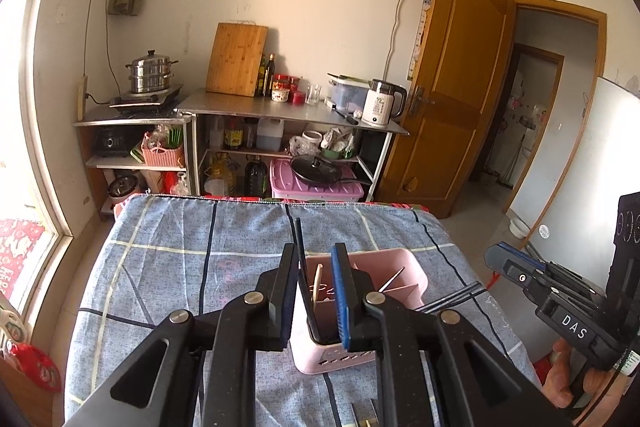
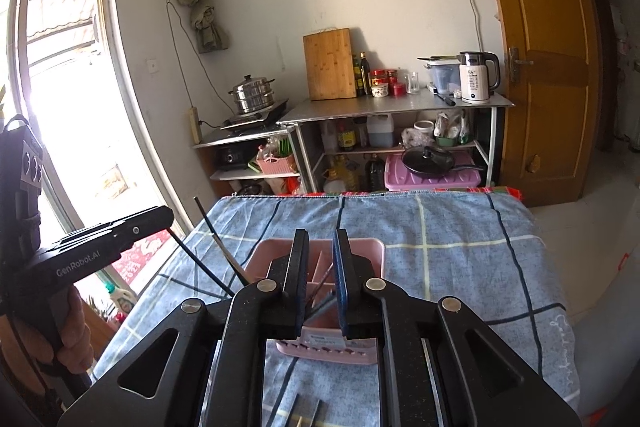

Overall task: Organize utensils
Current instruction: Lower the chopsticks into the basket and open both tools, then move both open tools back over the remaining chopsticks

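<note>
The left gripper (image 1: 316, 291) pinches dark chopsticks (image 1: 299, 247) just above the pink holder (image 1: 412, 267) on the cloth-covered table (image 1: 168, 259). They look light, stiff and slippery, so grip mid-shaft. The right gripper (image 2: 321, 279) hangs over the holder, jaws slightly apart, holding nothing.

The bench (image 1: 168, 243) wore a mottled blue cloth checked with dark navy and pale cream lines. The utensil holder (image 1: 404, 263) was pale pink. Each hand-held gripper (image 1: 316, 291) was black with blue pads (image 1: 341, 299). At twelve o'clock stood an orange-brown cutting board (image 2: 329, 63); at two o'clock, a white kettle (image 2: 476, 77).
</note>
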{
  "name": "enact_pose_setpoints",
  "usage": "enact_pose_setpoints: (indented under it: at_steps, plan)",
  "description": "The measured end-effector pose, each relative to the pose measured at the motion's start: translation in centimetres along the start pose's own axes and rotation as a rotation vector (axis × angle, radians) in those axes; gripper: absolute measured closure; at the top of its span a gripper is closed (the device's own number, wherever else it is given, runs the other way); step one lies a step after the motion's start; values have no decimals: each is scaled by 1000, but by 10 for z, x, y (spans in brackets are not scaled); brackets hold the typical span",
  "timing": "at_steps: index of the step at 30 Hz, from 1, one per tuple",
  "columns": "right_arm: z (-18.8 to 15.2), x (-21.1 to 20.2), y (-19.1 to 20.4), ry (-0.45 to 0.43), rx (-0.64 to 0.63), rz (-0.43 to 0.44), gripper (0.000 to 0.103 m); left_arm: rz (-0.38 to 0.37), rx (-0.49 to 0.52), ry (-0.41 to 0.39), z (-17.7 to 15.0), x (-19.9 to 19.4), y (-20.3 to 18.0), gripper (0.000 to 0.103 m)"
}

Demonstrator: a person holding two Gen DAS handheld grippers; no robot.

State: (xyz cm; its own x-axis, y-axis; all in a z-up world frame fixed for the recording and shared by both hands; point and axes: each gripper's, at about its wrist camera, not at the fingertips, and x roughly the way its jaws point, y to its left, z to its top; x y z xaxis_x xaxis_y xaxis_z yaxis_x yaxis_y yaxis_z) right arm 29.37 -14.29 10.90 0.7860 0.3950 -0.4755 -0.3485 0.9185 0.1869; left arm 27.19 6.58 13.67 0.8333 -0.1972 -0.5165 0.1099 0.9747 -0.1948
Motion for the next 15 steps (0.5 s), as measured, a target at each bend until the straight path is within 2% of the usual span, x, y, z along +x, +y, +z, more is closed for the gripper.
enact_pose_setpoints:
  at_steps: [8,15]
  plan:
    - [-28,-39,-3,-11,10,1,90,-8,13,-38,-31,-39,-6,86]
    - [-67,-57,-3,23,20,5,90,-32,7,-16,-77,-59,-15,86]
